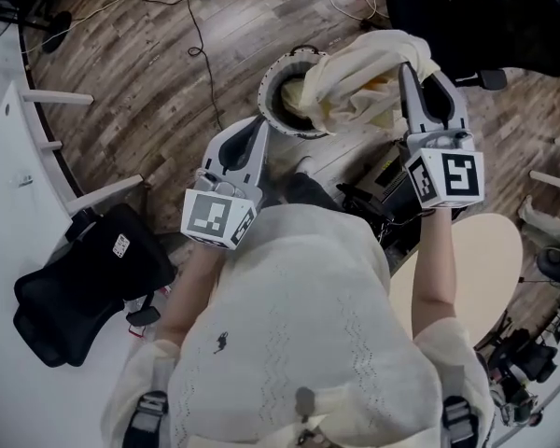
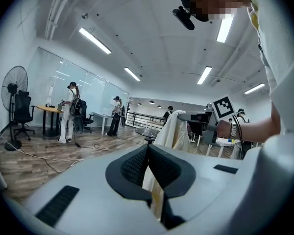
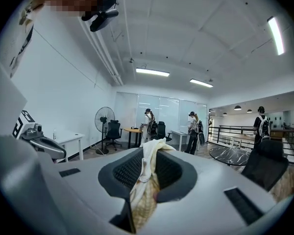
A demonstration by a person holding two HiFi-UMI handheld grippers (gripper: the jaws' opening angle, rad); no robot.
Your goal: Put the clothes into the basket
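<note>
A round basket (image 1: 282,118) stands on the wood floor ahead of me. A cream garment (image 1: 364,68) hangs over its right rim, and my right gripper (image 1: 411,68) is shut on the cloth's upper end. In the right gripper view the cream garment (image 3: 146,180) is bunched between the right gripper (image 3: 149,150) pads and spills down toward the camera. My left gripper (image 1: 259,125) hovers at the basket's left rim, apart from the cloth. In the left gripper view the left gripper (image 2: 147,148) has its pads meeting at the tips, and the garment (image 2: 174,129) hangs beyond them.
A black office chair (image 1: 79,283) sits at the lower left beside a white desk (image 1: 9,147). A round beige table (image 1: 476,264) is at the right, with black equipment (image 1: 383,194) near my feet. Cables (image 1: 201,31) run over the floor behind the basket.
</note>
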